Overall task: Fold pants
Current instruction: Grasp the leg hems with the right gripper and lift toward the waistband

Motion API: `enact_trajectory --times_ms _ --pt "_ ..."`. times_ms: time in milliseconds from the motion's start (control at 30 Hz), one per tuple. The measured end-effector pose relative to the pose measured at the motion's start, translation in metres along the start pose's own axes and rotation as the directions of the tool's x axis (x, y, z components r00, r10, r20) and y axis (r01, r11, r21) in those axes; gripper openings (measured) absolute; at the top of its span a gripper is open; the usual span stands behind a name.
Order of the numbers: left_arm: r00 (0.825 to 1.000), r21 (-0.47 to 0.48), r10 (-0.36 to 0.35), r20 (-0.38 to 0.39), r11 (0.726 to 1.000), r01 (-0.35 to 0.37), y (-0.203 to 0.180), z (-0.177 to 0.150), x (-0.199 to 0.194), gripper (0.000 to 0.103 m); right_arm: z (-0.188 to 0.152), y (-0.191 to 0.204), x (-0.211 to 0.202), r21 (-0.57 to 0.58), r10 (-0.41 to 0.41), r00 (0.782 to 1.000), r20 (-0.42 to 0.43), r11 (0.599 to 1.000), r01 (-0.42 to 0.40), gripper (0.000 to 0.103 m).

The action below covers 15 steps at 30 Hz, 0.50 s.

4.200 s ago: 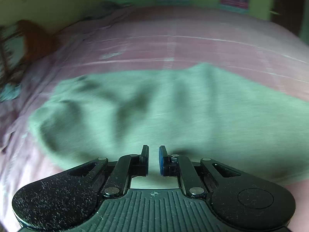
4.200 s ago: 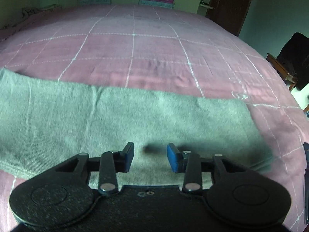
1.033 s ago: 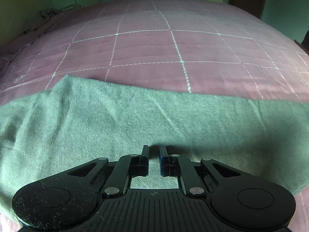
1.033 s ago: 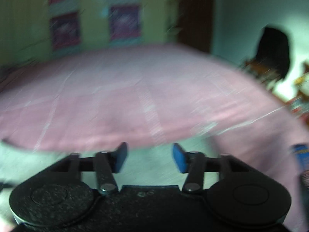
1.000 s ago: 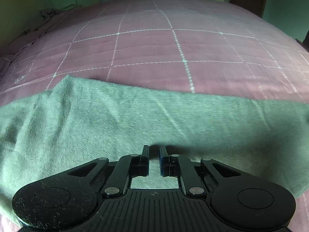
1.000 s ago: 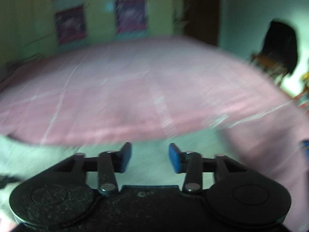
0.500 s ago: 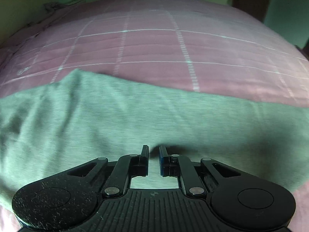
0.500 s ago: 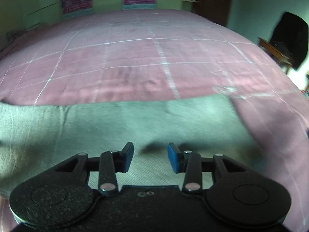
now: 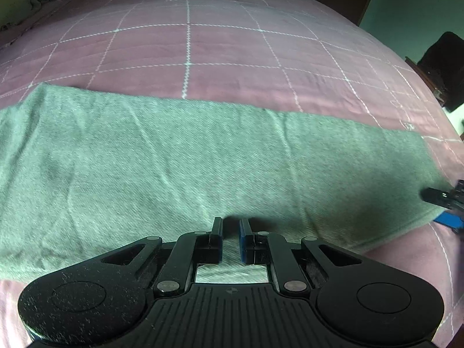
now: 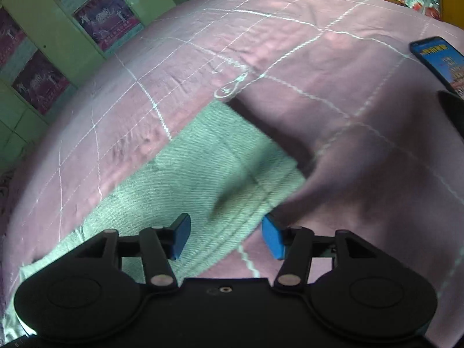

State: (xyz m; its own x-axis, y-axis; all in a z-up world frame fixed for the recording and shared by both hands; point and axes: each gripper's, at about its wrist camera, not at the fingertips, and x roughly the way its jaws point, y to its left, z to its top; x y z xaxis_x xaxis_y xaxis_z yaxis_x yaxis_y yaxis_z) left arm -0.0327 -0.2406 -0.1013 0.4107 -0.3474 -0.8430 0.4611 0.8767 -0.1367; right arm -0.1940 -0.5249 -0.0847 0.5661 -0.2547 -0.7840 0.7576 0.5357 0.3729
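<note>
Since half a second earlier, the right hand-held gripper (image 10: pixel 226 236) had swung round and spread its fingers wide; it now pointed along the end of the pants (image 9: pixel 203 168) instead of across them. The left hand-held gripper (image 9: pixel 230 239) had barely shifted, its view sliding a little toward the right end of the cloth.

The grey-green pants lay flat on the bed (image 9: pixel 232 52) as one long band, apparently already doubled leg over leg. Their near hem ran under the left hand-held gripper, whose fingers were almost closed with a thin slit between them. Cloth showed through that slit, but I could not tell whether any was pinched. The right hand-held gripper was released, straddling the near corner of the pants' end, one blue pad (image 10: pixel 179 237) over cloth and the other (image 10: pixel 272 240) over bare bedspread. A fold of pink bedspread (image 10: pixel 333 150) humped up right against that end of the pants.

The likely trouble was at that corner. If the right fingers closed as they stood, they might catch the bedspread along with the pants, or only the top layer, and the lift would then drag the cover or peel the legs apart. If the left grip was empty, the band would skew when carried. A phone (image 10: pixel 438 58) lay well beyond the pants' end; a tugged bedspread could shift it.
</note>
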Motion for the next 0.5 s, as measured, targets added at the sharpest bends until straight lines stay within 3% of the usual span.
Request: enact_trajectory --times_ms 33,133,167,233,367,500 --pt "1.0 0.012 0.002 -0.001 1.0 -0.002 -0.005 -0.002 0.0 0.009 -0.001 0.003 0.004 -0.016 -0.012 1.0 0.003 1.0 0.012 0.045" --pt "0.999 0.043 0.038 -0.001 0.998 -0.038 -0.016 -0.006 0.006 0.009 -0.002 0.005 0.006 0.001 0.014 1.0 -0.001 1.0 -0.014 0.015" --pt "0.999 0.041 0.046 -0.001 0.998 -0.046 -0.017 -0.007 0.008 0.009 -0.003 0.005 0.004 -0.004 0.029 1.0 -0.002 1.0 -0.029 0.011" --pt "0.998 0.028 0.057 -0.002 0.998 -0.057 -0.018 -0.007 0.01 0.009 -0.006 0.009 0.002 -0.052 0.013 1.0 0.016 0.999 -0.012 0.011" --pt "0.996 0.093 0.084 0.011 0.992 -0.084 -0.026 -0.011 0.016 0.009 -0.008 0.003 0.013 -0.071 -0.017 1.0 0.01 0.997 0.018 0.008" --pt "0.998 0.052 0.063 -0.03 0.997 -0.061 -0.02 -0.002 0.012 0.009 -0.008 0.017 0.004 -0.085 -0.037 0.998 0.052 0.995 0.041 0.01"
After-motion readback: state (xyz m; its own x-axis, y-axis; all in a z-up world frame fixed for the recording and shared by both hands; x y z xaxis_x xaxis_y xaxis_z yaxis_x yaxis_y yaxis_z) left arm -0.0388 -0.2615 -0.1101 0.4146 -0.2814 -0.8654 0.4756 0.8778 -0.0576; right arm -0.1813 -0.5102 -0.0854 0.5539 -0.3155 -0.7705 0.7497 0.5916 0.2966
